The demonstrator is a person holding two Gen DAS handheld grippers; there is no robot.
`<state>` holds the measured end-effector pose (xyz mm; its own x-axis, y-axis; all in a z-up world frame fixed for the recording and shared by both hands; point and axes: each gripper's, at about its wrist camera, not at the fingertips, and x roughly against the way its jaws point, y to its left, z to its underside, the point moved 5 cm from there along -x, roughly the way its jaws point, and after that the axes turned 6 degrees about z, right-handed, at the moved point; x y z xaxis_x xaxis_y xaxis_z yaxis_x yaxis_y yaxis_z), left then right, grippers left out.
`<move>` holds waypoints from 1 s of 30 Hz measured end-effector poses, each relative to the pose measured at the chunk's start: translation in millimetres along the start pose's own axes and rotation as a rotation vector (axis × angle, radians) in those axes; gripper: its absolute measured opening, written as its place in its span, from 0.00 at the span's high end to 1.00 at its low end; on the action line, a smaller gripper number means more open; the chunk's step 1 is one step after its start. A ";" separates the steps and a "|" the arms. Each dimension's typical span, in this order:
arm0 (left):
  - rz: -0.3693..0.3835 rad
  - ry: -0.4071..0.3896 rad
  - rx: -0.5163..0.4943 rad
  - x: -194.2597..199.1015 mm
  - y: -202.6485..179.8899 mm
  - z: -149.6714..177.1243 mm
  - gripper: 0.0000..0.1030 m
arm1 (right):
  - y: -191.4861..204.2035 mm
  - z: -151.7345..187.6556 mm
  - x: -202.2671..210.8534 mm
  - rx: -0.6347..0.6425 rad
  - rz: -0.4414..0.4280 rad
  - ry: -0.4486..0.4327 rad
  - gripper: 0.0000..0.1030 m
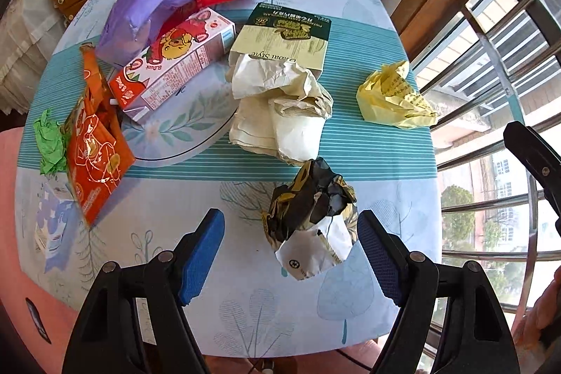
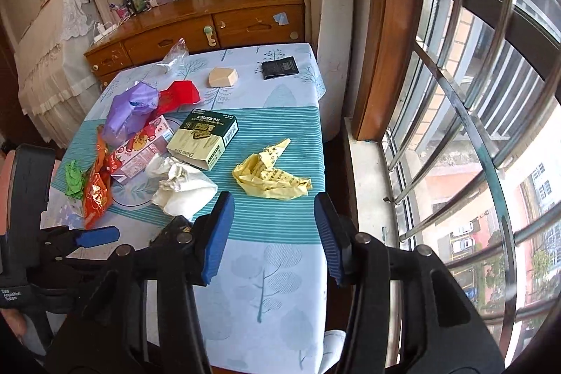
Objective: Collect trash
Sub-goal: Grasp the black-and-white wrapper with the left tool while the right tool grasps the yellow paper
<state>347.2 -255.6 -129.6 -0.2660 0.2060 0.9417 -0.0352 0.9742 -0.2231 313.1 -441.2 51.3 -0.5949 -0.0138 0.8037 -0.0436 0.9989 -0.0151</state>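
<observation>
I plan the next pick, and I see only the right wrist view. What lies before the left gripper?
Observer: A crumpled black-and-gold wrapper lies on the table, close before it.
Operator: Is that gripper open?
Observer: Yes, the left gripper is open. The wrapper sits between its fingers, nearer the right one, not clamped.
Operator: Does the wrapper touch other trash?
Observer: Its far end meets the white crumpled paper; whether they truly touch, I cannot tell.

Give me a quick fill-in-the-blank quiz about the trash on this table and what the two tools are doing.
1. The crumpled black wrapper lies between the fingers of the ____ tool.
2. The crumpled paper nearest the right tool is ____ in colour.
3. Both tools are ____ and hold nothing.
4. The juice carton lies on its ____.

Missing words: left; yellow; open; side
</observation>
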 end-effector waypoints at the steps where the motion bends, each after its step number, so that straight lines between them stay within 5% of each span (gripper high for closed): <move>1: -0.005 0.010 0.010 -6.9 -0.5 -2.5 0.22 | 1.5 0.4 -9.7 0.010 -0.009 0.010 0.56; 8: -0.030 0.085 0.066 -48.5 -0.7 -2.7 0.22 | 15.6 -8.4 -61.0 0.078 -0.061 0.052 0.56; 11: 0.032 0.102 0.124 -58.5 2.8 2.2 0.33 | 25.2 -13.6 -79.0 0.130 -0.086 0.069 0.55; 13: 0.054 0.099 0.144 -60.1 5.8 5.5 0.37 | 33.7 -15.7 -90.2 0.174 -0.092 0.077 0.45; 18: 0.024 0.064 0.154 -49.5 20.4 16.7 0.49 | 53.8 -16.0 -118.2 0.282 -0.092 0.113 0.43; 28: 0.014 0.000 0.194 -10.9 41.9 34.9 0.51 | 83.5 9.1 -156.6 0.460 -0.007 0.173 0.43; 30: 0.004 -0.020 0.193 -1.3 49.6 39.3 0.51 | 88.0 11.0 -154.8 0.475 -0.006 0.159 0.53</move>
<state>308.0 -211.2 -151.8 -0.2854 0.2057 0.9361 -0.2180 0.9371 -0.2724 392.6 -351.6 -80.9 -0.4653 0.0241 0.8848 -0.4295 0.8679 -0.2496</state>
